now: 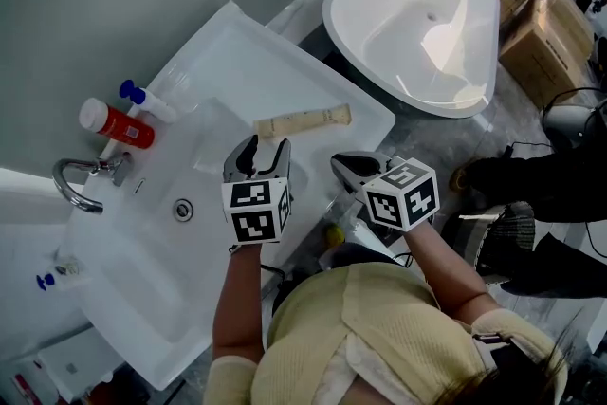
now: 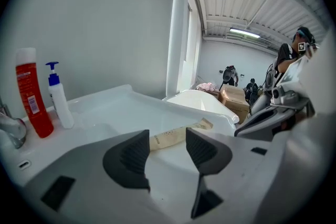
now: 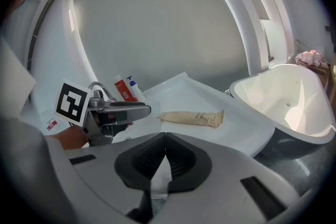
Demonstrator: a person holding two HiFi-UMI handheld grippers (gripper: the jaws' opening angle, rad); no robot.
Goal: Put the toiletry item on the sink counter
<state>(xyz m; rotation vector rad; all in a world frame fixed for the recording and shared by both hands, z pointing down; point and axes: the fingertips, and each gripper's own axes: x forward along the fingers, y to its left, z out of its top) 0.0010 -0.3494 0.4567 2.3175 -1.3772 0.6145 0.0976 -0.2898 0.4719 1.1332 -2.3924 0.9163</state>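
A red bottle (image 1: 121, 125) and a blue-topped pump bottle (image 1: 152, 103) stand just beside the faucet (image 1: 81, 177); a white tub (image 1: 422, 24) sits well apart from it.

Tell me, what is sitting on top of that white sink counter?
A beige tube lies flat near the counter's right end. A red bottle and a blue-topped pump bottle stand by the faucet. The near edge is covered by the left gripper and right gripper.
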